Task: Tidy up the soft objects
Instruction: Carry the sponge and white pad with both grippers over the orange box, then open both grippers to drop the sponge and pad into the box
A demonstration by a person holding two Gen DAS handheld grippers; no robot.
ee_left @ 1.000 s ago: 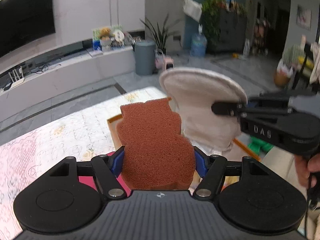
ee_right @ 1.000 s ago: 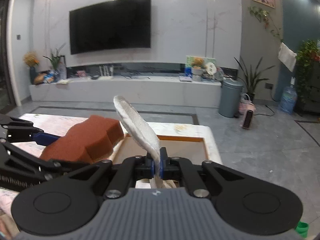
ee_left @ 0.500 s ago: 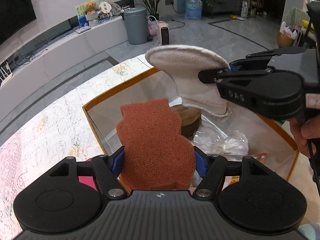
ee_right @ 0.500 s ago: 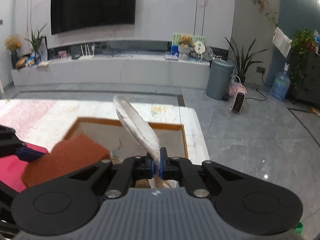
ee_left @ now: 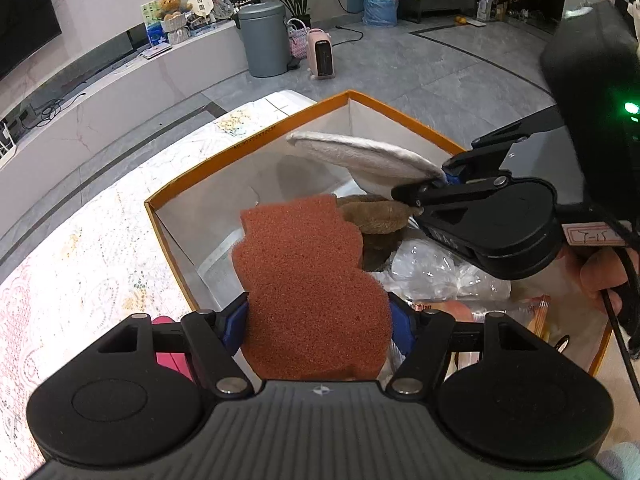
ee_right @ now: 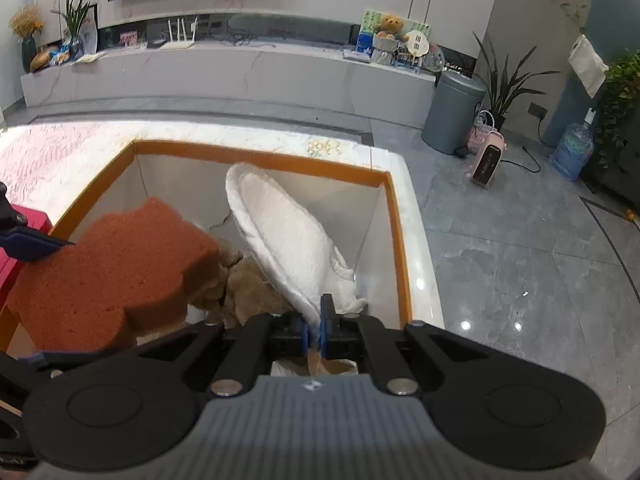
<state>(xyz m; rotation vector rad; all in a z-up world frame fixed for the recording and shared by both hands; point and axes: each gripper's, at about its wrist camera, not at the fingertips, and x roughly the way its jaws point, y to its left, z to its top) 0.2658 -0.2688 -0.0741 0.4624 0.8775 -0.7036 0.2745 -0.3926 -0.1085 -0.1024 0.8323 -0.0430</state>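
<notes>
An orange-rimmed box (ee_left: 256, 141) with pale inner walls stands on a lace-patterned table (ee_left: 80, 248), and both tools hang over its opening. Inside it, seen from the left wrist, lie a brown plush item (ee_left: 378, 216) near the centre, crumpled clear plastic wrapping (ee_left: 432, 268) at about 4 o'clock from it, and an orange-edged packet (ee_left: 538, 312) farther toward 4 o'clock, its print too small to read. The left gripper (ee_left: 318, 320) has its blue pads spread wide and pressed against the two sides of a rust-coloured sponge (ee_left: 308, 280), which sticks up from the jaws above the box's near-left part. The right gripper (ee_right: 315, 326) is clenched tight on the lower edge of a white fabric pad (ee_right: 280, 232), which leans away toward 11 o'clock over the box interior, just beside the sponge. In the left wrist view a hand (ee_left: 600, 272) grips the right tool at 3 o'clock. A white tag (ee_left: 592, 235) on that tool carries handwritten marks resembling "T-15", not surely legible. Small dark lettering runs along the box's far rim, unreadable. Something pink (ee_left: 170, 356) lies at the box's left outside wall.
</notes>
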